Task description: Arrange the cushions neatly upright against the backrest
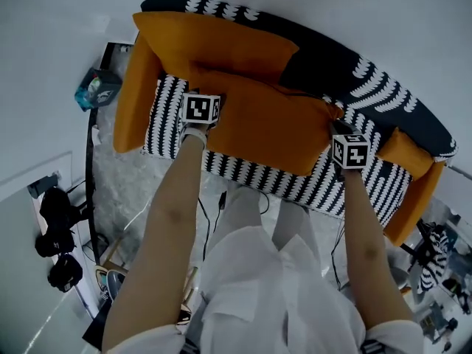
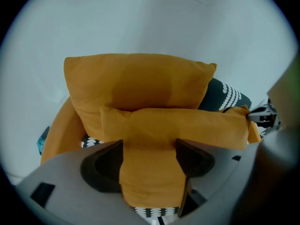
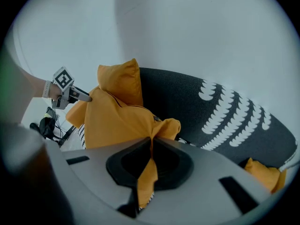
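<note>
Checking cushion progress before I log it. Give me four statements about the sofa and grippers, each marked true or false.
1. The right gripper is shut on a corner of the front cushion. True.
2. The left gripper is clamped shut on nothing. False: its jaws stand apart, with the front cushion's edge between them.
3. The back cushion leans against the backrest. True.
4. The seat is plain grey. False: it has a black-and-white pattern.
</note>
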